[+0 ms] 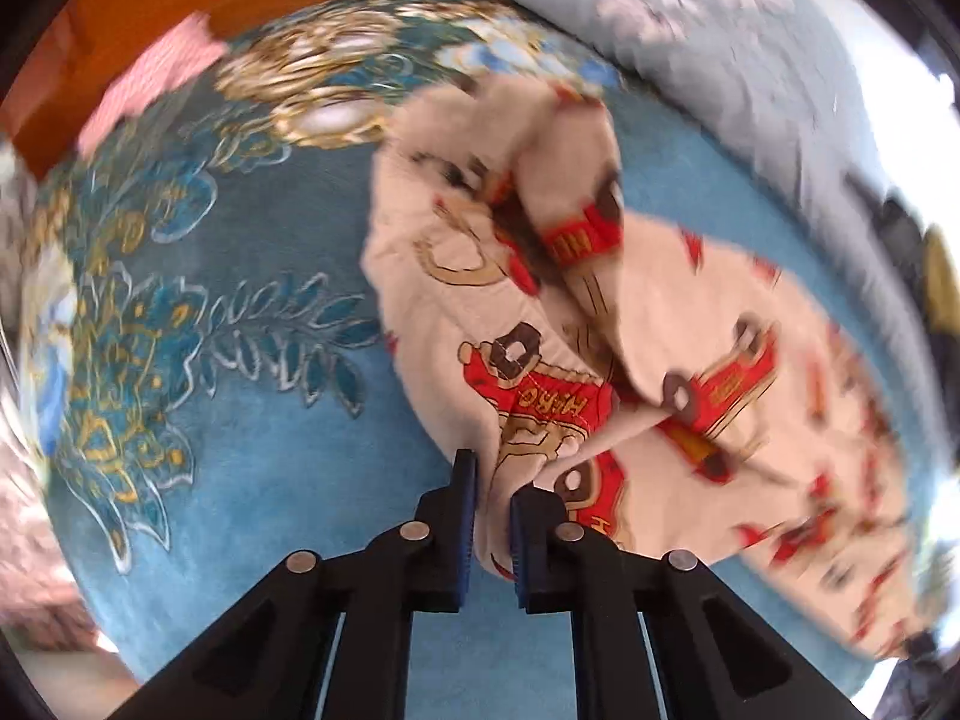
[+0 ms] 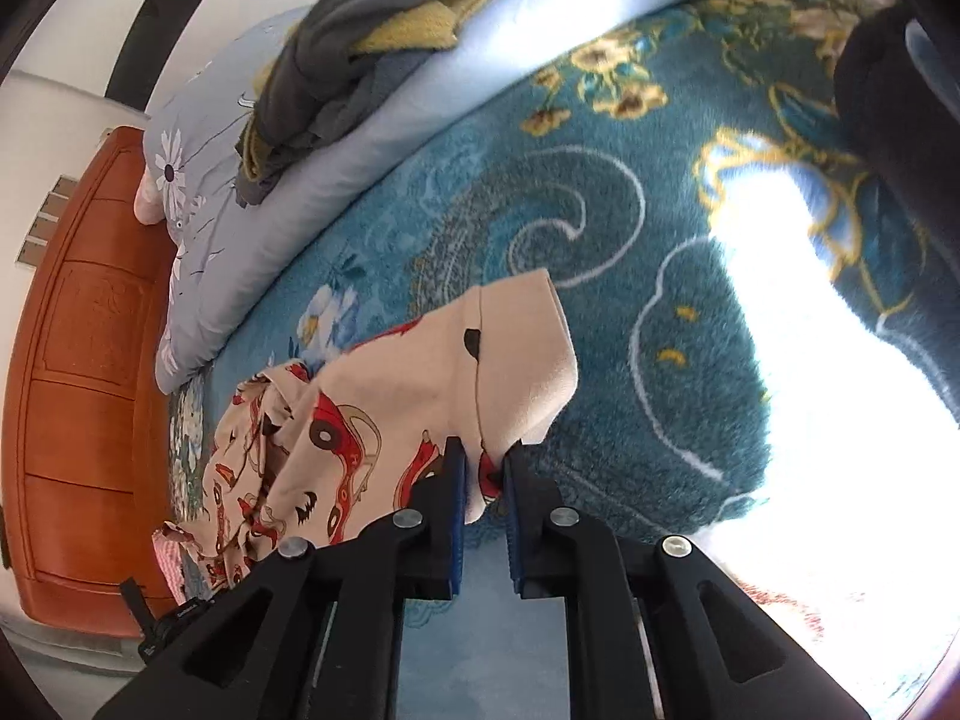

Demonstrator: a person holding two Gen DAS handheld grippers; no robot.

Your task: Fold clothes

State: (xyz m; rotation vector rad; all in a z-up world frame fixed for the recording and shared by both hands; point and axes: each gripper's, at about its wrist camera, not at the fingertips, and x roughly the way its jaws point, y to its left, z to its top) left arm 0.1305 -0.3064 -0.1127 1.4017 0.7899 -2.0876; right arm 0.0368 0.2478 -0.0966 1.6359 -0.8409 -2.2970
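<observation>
The garment (image 1: 600,300) blurs toward the right; a sunlit patch (image 2: 810,390) washes out the blanket (image 2: 540,180), perhaps hiding pattern

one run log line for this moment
left tool: shut on garment | right tool: shut on garment | surface: blue blanket | fold: not yet done

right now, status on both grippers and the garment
Left gripper shut on car-print garment. Right gripper shut on its other edge. Garment bunched over blue blanket, unfolded. Nothing in the way.
</observation>
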